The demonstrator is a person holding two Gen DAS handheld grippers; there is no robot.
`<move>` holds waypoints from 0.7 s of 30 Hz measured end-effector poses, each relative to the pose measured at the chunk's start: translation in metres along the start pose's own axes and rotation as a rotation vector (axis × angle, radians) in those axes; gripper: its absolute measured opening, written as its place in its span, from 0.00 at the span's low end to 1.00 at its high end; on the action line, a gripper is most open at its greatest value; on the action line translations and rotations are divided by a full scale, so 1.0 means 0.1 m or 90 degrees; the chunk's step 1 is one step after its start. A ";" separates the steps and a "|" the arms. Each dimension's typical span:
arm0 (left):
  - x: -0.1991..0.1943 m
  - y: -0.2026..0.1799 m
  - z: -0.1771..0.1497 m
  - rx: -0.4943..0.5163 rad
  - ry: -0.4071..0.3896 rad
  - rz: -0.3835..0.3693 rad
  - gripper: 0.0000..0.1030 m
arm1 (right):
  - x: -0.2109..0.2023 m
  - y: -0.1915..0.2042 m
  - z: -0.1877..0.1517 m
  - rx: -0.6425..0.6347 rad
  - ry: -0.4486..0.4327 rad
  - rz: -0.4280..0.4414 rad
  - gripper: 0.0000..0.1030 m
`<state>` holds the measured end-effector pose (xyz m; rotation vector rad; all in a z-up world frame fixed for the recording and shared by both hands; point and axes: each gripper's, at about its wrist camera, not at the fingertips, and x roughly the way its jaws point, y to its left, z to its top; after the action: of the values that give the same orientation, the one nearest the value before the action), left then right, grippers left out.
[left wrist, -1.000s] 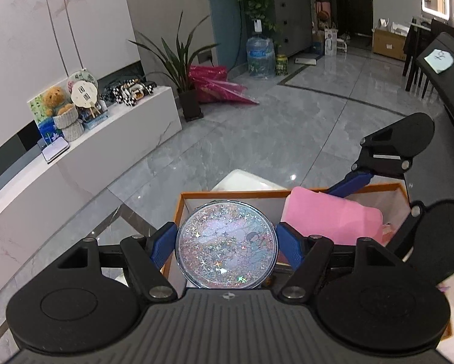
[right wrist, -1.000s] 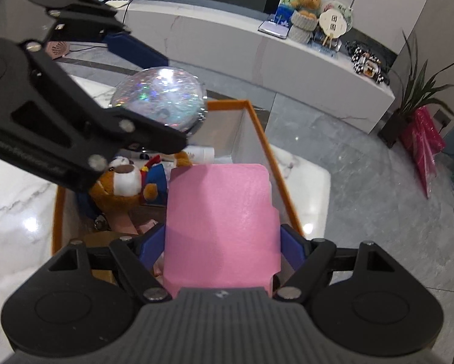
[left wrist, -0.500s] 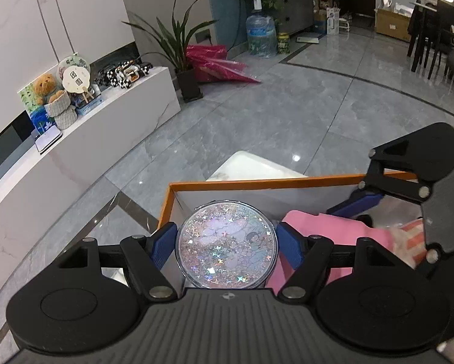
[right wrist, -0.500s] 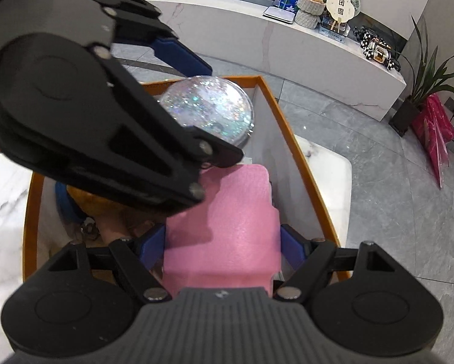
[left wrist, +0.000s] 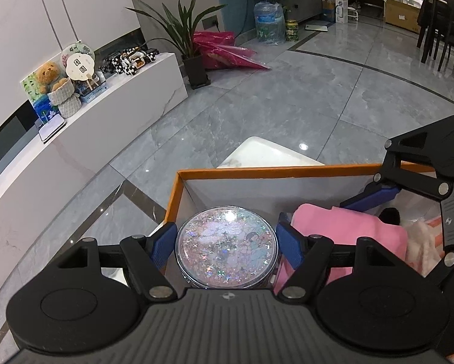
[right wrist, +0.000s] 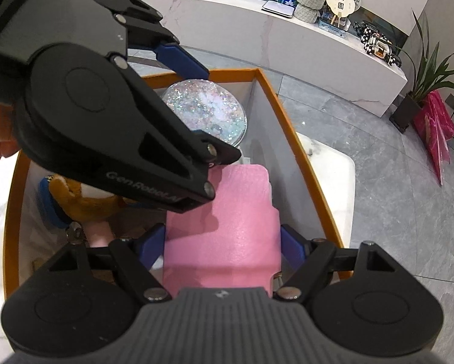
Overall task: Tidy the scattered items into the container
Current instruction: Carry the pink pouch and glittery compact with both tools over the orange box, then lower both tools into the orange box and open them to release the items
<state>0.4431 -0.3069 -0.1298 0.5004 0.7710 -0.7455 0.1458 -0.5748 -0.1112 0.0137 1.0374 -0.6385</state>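
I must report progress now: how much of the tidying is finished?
Done: a plush toy lies in the orange box. In hand: the left gripper holds a glitter disc, the right gripper a pink pad, both low inside the box. Left: releasing them.

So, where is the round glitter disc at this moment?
The round glitter disc is held between the left gripper's jaws, inside the orange-rimmed box near its far corner. The pink foam piece, held by the right gripper, is beside it.
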 end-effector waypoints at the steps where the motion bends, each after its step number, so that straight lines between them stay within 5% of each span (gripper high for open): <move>1: 0.01 0.00 0.00 -0.001 0.000 0.000 0.81 | 0.01 0.00 0.00 0.000 0.000 -0.001 0.79; 21: 0.01 -0.02 0.02 0.014 -0.007 0.008 0.83 | 0.01 -0.07 0.04 -0.005 0.006 -0.002 0.84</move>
<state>0.4433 -0.3101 -0.1294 0.5208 0.7495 -0.7456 0.1462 -0.5818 -0.1077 0.0083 1.0487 -0.6379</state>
